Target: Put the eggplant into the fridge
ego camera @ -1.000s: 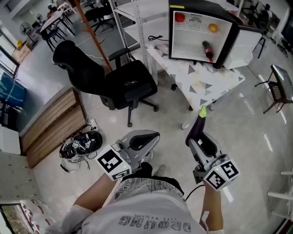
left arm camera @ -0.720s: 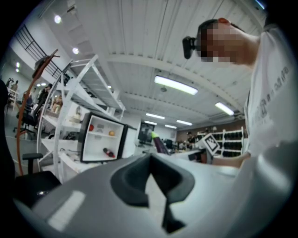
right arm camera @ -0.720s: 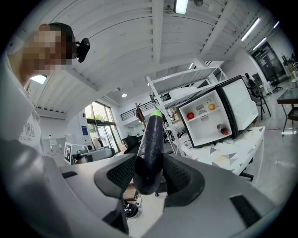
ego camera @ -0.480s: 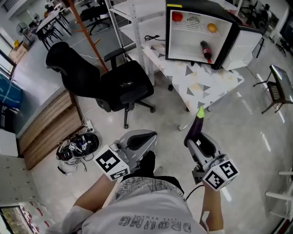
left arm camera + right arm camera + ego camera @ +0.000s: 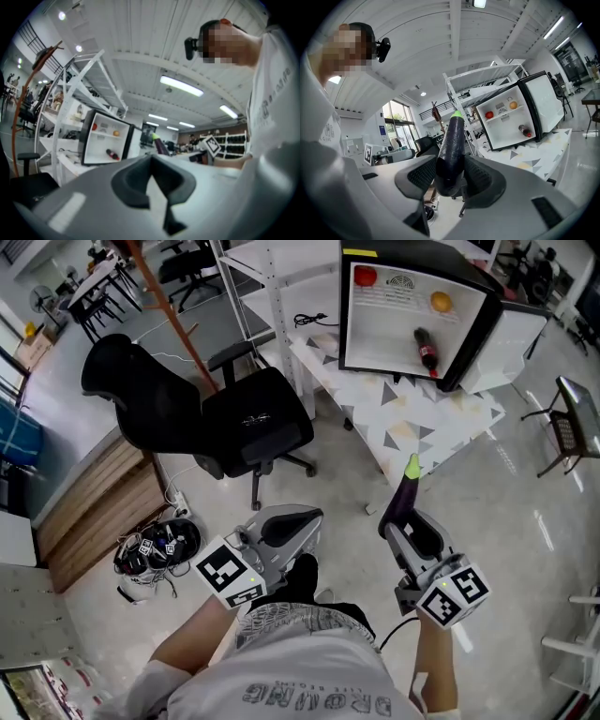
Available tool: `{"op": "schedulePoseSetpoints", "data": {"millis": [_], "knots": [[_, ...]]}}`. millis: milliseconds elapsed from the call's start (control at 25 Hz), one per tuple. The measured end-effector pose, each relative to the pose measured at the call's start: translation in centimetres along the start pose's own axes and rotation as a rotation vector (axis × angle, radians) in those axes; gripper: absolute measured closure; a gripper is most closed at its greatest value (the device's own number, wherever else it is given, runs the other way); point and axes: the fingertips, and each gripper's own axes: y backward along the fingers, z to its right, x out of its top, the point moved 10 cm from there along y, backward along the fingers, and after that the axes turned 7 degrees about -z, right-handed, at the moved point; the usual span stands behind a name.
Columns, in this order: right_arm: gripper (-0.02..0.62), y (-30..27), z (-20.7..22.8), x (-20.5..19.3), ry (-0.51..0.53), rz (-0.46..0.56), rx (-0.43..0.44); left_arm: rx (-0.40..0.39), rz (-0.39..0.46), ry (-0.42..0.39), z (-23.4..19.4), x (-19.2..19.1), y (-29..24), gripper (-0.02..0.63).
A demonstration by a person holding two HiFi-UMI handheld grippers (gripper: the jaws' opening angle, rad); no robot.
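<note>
One glossy purple eggplant (image 5: 451, 145), base-pinched in the right gripper (image 5: 450, 177), could topple before the open black fridge (image 5: 384, 329) ahead; left gripper (image 5: 153, 180) closed, empty.

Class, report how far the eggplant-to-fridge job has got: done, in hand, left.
Done: the eggplant is picked up, and the fridge stands open. In hand: the right gripper grips it, short of the fridge. Left: carry it over and set it inside.

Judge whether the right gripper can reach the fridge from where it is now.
Probably not yet: the right gripper, shut on the eggplant, hangs well short of the fridge, though its door stands open.
</note>
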Motion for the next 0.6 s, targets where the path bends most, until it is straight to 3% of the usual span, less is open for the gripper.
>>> {"op": "schedulePoseSetpoints", "data": {"millis": [600], "knots": [[0.414,-7.0,5.0,2.9,-0.026,-0.023,-0.017,-0.013,-0.020,0.026,-8.6,1.2,-4.2,0.600]]}}
